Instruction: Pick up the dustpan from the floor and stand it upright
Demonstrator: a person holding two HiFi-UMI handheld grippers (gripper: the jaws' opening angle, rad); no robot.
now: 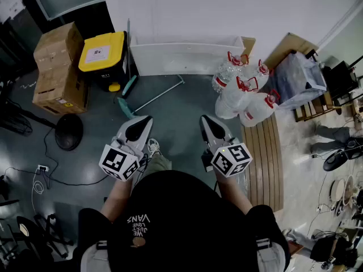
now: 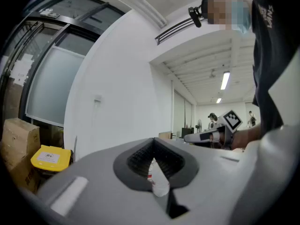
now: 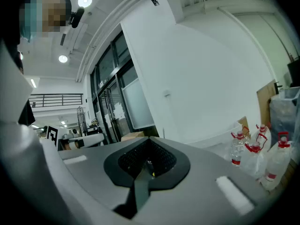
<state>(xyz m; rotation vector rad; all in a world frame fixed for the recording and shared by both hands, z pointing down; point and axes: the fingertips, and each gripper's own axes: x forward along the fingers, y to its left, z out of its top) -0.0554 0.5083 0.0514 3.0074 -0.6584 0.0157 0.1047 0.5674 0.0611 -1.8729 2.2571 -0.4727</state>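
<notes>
- Two grippers, the left gripper (image 1: 142,122) and the right gripper (image 1: 207,122), are held level above the floor (image 1: 176,123). Each has its jaws pressed together with nothing between them.
- The dustpan (image 1: 125,108) lies flat on the floor just ahead of the left gripper. Its long thin handle (image 1: 161,93) runs away toward the white trough (image 1: 184,58) by the wall.
- It looks light: a small teal plastic pan on a slim metal rod. The rod is probably stiff but smooth, so it may swivel in a narrow pinch.
- The best hold seems to be on the handle, part-way up from the pan, so the pan end serves as a foot while the rod is tipped upright.
- Readable writing: "VANS" on the person's black shirt (image 1: 138,220), with "JUST" and "LOVE" beside it.
- The label on the yellow lid (image 1: 101,51) and the sticker on the cardboard boxes (image 1: 57,72) are too small to read.
</notes>
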